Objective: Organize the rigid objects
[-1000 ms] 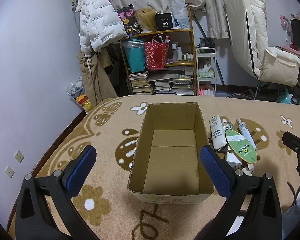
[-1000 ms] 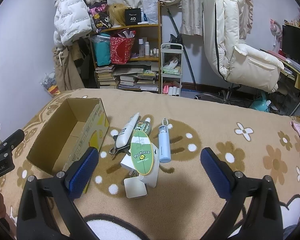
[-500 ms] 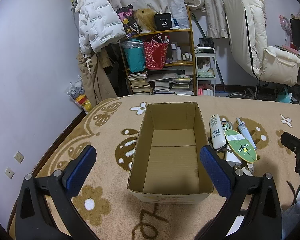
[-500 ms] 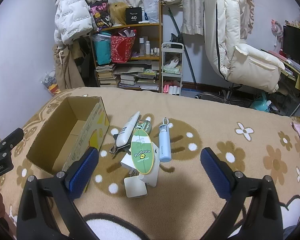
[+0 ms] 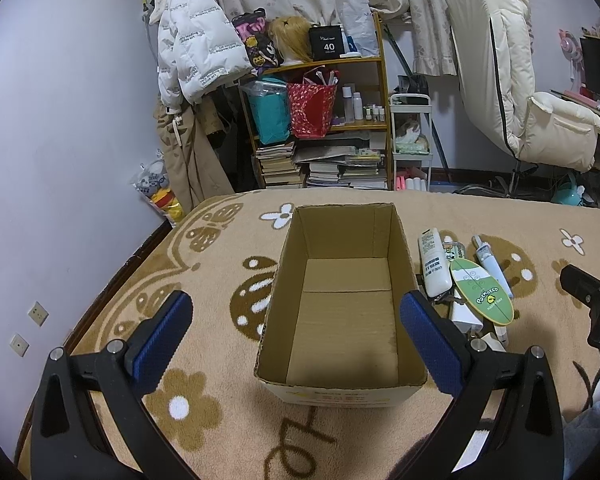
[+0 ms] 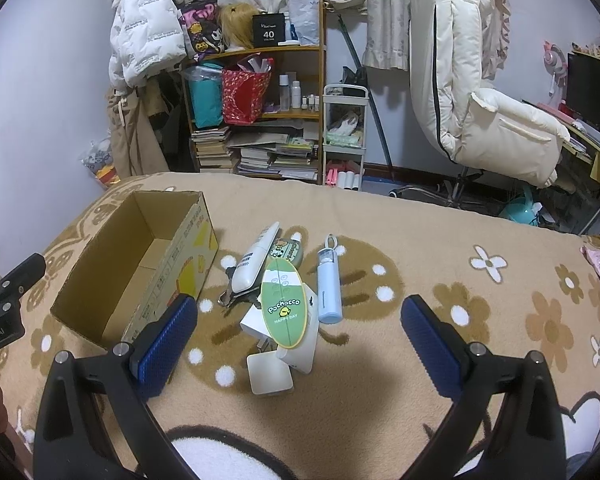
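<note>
From the left wrist view, the left hand-held gripper (image 5: 296,332) hangs with its blue pads wide apart, holding nothing, straddling the near end of the open cardboard box (image 5: 342,304). This view alone looks straight down into the box: bare cardboard floor, nothing inside, its long axis running from 6 toward 12 o'clock. Just beside the box at 3 o'clock lies the pile of items, partly cut off by the gripper finger; the white tube (image 5: 434,266) points toward 12.

The right wrist view shows the pile whole. The right hand-held gripper (image 6: 298,334) is also spread wide and empty, hovering over the pile's near edge. The white tube (image 6: 256,258) lies with its long axis from 7 to 1 o'clock; the green oval Pochacco card (image 6: 284,304) rests on white boxes (image 6: 270,374), running 6 to 12; the light blue bottle (image 6: 329,286) lies just beside it at 3 o'clock, cap toward 12. The box (image 6: 138,264) sits at 9 o'clock, showing its yellow-printed outer side.

Everything lies on a tan flower-patterned blanket (image 6: 440,280) covering a bed. Beyond, at 12 o'clock, stand a cluttered shelf (image 6: 260,112) and a cream chair (image 6: 480,100).
</note>
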The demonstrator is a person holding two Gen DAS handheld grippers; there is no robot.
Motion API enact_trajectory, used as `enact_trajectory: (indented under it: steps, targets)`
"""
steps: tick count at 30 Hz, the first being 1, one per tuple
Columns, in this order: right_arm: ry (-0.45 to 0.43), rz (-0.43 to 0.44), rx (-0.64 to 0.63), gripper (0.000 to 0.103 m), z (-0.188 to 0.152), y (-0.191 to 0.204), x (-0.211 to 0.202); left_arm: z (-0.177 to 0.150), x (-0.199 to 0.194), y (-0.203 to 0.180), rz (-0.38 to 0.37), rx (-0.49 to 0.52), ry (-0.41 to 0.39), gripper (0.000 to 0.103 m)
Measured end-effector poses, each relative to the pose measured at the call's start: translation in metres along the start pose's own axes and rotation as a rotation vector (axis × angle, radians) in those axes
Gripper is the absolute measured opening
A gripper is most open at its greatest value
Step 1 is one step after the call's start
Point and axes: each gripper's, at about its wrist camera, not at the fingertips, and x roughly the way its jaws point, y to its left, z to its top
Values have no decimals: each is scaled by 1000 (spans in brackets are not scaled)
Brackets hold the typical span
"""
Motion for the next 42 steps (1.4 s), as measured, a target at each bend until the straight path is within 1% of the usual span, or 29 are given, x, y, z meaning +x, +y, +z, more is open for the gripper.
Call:
enact_trajectory:
  steps: [24, 27, 31, 38, 42]
  targets:
    - [8, 5, -3, 103, -2, 3, 3, 0, -1, -3, 5, 4, 4, 103]
    - [4, 2, -3, 103, -3, 3, 4, 0, 0, -5, -3, 4, 5, 103]
    - [9, 5, 4, 103, -4, 2, 7, 0, 2, -9, -63, 8, 6, 103]
    - [26, 7, 4, 103, 1, 2, 17, 7, 16, -17, -61, 59, -4, 103]
    - [33, -1, 5, 103, 4, 4, 25, 11, 31, -12, -67, 55, 16, 103]
